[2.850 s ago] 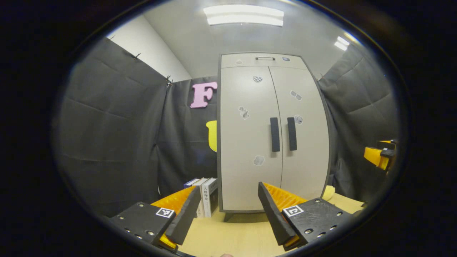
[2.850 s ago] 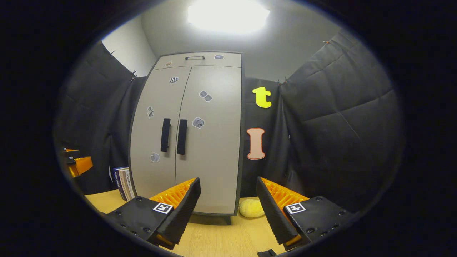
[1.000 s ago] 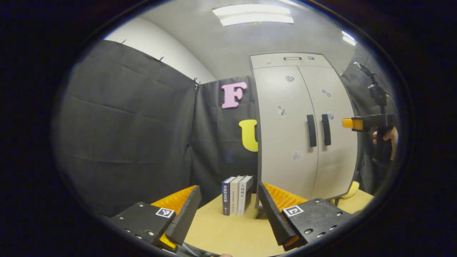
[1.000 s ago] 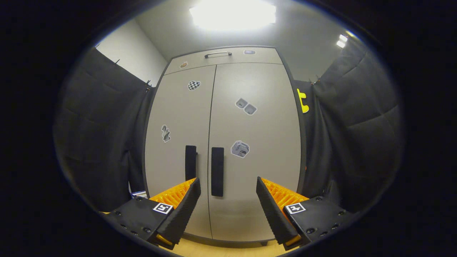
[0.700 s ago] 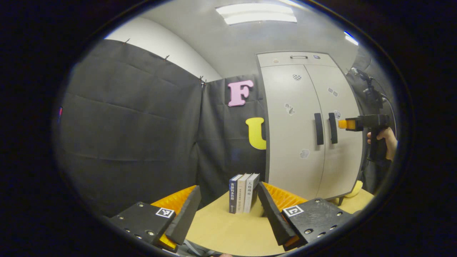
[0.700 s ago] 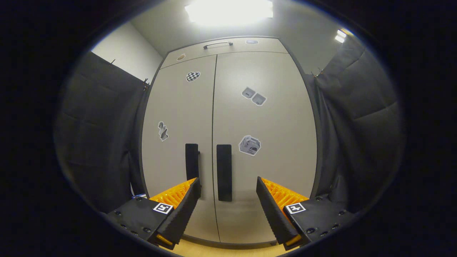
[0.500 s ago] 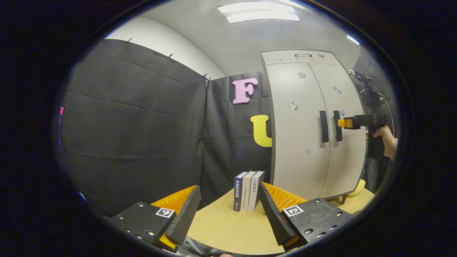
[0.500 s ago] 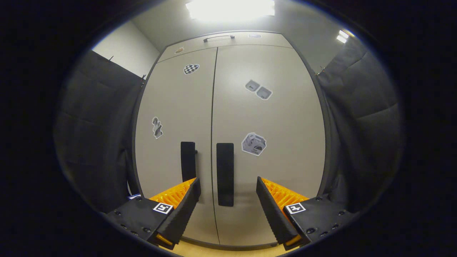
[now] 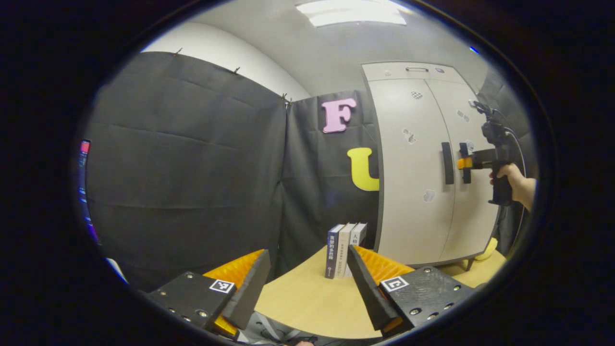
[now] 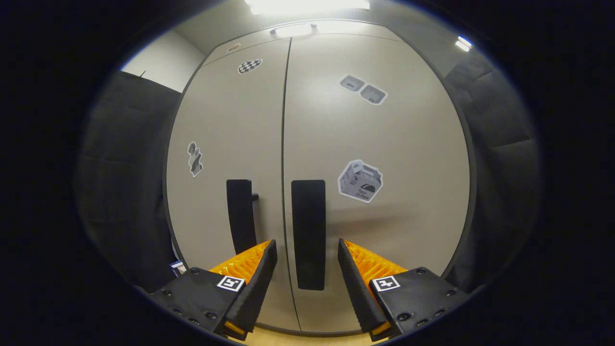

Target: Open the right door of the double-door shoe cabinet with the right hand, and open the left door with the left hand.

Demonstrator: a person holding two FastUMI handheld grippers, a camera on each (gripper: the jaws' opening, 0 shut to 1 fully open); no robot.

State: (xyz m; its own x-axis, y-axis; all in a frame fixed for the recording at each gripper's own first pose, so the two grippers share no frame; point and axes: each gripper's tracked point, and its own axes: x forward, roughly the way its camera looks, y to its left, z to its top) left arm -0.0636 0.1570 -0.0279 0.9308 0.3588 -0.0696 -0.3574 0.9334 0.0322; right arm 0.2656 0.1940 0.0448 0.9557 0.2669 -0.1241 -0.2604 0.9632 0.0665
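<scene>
The right gripper is reaching with its fingers apart, one on each side of the tall right door handle, which is standing straight up and down. The shoe cabinet is staying closed. The left gripper is waiting with fingers apart, the cabinet far ahead to its right.

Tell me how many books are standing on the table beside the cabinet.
3. The books stand upright in a row on the table, just left of the cabinet in the left gripper view: dark blue, then two pale ones. The left tool's finger hides their lower right corner.
</scene>
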